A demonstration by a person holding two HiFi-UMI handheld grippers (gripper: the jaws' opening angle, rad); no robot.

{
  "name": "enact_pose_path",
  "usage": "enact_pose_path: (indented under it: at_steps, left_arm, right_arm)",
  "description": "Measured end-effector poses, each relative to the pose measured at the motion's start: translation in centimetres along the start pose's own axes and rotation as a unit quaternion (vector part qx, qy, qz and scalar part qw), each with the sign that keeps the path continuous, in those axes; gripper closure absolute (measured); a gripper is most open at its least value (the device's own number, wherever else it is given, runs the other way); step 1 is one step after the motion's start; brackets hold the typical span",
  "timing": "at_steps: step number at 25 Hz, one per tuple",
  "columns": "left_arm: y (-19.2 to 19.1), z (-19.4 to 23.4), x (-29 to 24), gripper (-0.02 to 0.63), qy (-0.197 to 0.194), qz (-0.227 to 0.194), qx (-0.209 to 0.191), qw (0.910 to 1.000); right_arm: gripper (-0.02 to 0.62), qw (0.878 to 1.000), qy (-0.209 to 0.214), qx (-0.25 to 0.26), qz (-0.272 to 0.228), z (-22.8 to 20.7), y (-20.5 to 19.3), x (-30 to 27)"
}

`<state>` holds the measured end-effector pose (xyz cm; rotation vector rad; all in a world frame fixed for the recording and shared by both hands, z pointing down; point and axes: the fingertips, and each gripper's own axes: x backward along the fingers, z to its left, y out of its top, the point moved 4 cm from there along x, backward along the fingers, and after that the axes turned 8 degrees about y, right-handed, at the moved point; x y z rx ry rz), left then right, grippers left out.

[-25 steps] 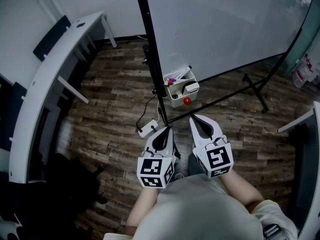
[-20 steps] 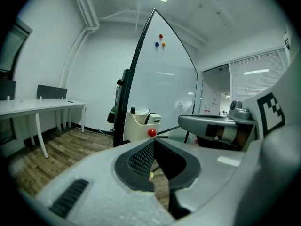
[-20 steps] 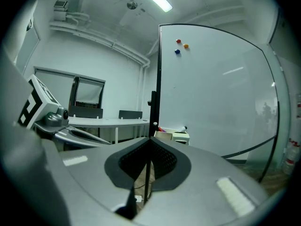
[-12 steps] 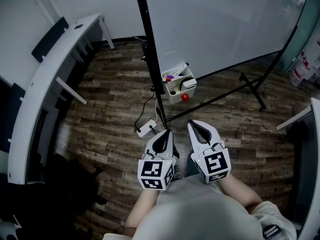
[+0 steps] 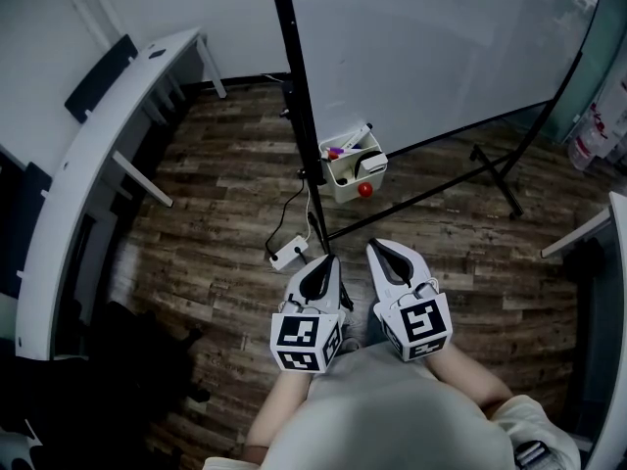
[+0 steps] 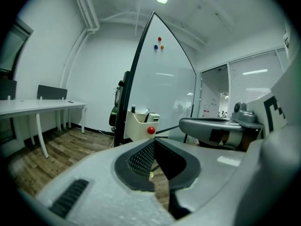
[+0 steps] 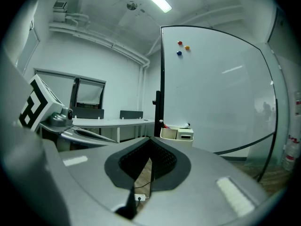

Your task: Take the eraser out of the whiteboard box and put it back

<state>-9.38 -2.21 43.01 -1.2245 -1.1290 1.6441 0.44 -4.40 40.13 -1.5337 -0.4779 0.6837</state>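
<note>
White box [image 5: 343,182] holds the eraser [image 5: 373,164] and some markers [image 5: 349,147]

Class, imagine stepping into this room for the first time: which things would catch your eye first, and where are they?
The big whiteboard on its black stand fills the upper half of the head view. A white box hangs at its lower left corner, holding the eraser. Low in the middle, the left hand-held gripper and the right hand-held gripper, both shut and empty, point towards it.
</note>
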Motion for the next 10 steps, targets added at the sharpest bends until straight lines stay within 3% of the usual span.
enact_pose_path:
  at_steps: [10]
  left_arm:
    - [-0.17,-0.23,0.05,0.604,-0.002,-0.002,0.005,1.0000]
  right_arm:
    - [0.591,1.000,0.001,-0.010,0.005,-0.09,-0.30,0.02]
